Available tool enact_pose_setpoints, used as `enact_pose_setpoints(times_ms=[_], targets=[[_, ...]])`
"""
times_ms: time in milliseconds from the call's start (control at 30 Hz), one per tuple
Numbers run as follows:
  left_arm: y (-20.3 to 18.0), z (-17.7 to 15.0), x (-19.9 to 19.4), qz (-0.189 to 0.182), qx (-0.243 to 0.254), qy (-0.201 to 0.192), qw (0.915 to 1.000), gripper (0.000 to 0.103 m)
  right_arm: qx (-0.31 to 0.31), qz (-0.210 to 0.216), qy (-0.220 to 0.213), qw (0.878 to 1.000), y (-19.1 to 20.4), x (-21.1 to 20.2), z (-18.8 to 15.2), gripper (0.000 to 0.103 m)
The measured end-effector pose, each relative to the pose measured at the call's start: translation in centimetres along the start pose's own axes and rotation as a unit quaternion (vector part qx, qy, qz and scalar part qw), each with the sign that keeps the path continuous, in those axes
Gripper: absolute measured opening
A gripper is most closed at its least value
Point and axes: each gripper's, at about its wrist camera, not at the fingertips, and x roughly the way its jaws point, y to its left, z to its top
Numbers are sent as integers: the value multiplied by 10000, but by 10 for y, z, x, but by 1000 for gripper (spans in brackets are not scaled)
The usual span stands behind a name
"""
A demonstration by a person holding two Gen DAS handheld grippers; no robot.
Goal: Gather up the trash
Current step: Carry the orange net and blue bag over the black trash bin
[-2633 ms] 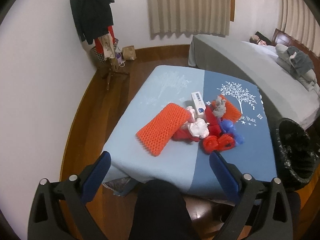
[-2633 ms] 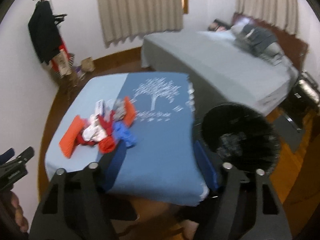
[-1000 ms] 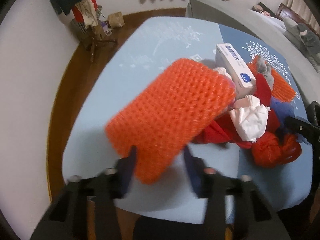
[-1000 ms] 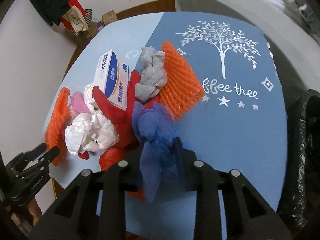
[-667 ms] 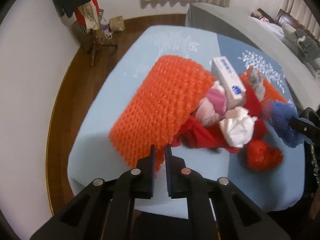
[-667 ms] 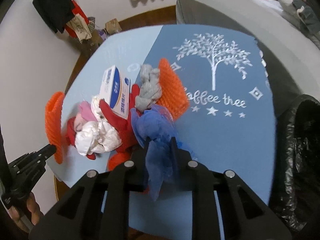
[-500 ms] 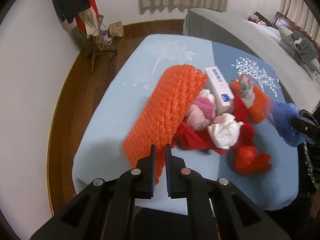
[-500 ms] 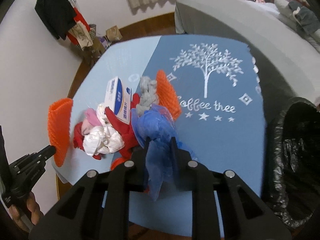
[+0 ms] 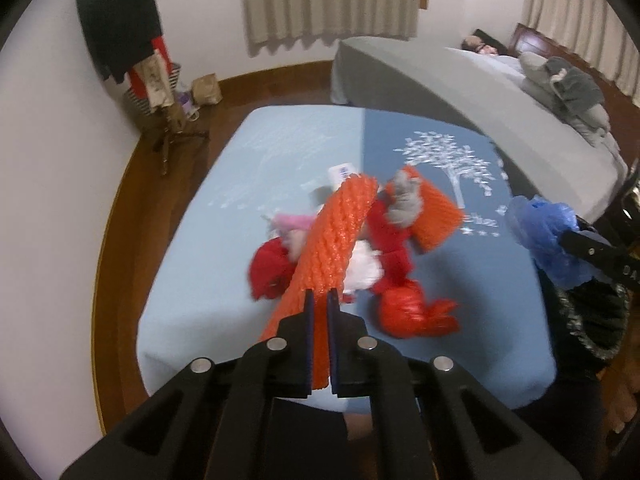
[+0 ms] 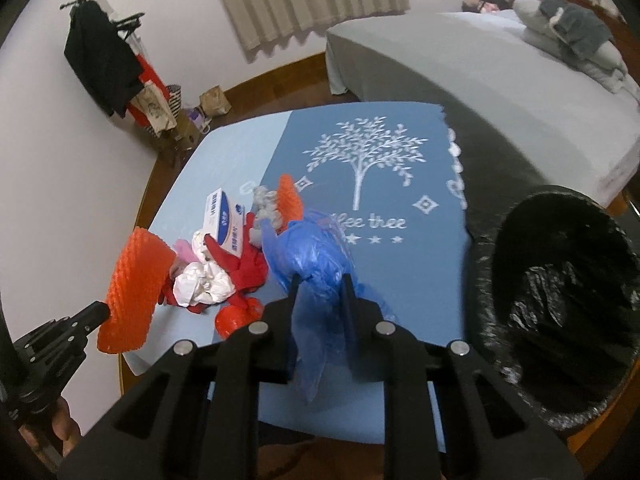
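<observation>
Up above the table (image 10: 400, 264), two grabs at once! Left gripper (image 9: 319, 312) clamped on the orange net (image 9: 334, 240), lifted clear of the pile (image 9: 384, 240), edge-on for carrying. Right gripper (image 10: 320, 292) pinching the blue bag (image 10: 316, 256), raised for the drop. Bin (image 10: 560, 300) waiting at three o'clock, liner wide open. Still heaped at ten o'clock: box (image 10: 224, 220), tissues, red scraps.

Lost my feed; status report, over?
Left hand-held gripper clamps orange foam net. Right hand-held gripper clamps blue plastic bag. Black-lined bin open, unobstructed.

Knobbly orange foam net (image 9: 336, 236), crinkly blue plastic bag (image 10: 316, 264)
</observation>
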Motion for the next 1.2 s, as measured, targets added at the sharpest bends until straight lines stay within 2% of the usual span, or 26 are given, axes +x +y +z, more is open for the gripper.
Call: enact_pose_setpoints(times_ms=[333,667,900,1033,1200], targets=[[-81,7,-21,-429,558,-174,9974,5,379,-264,-302,9985,-56,-45,-9,18],[-191,13,-19,-1128,1154,-111,9868,5,760,-708,-449,9936,-135,-73,-15,18],[-275,18,-3,-1515,1646,14,9746,5,1102,-1044,-242,9881,-207,-62,-24,18],[-320,24,19,-1746,1839,219,9671,5,1280,-1307,-3,9831,-250,-45,-29,18],[-373,26,57,-2038,2038,614,9556,5,1553,-1436,400,9766,-298,-15,-36,18]])
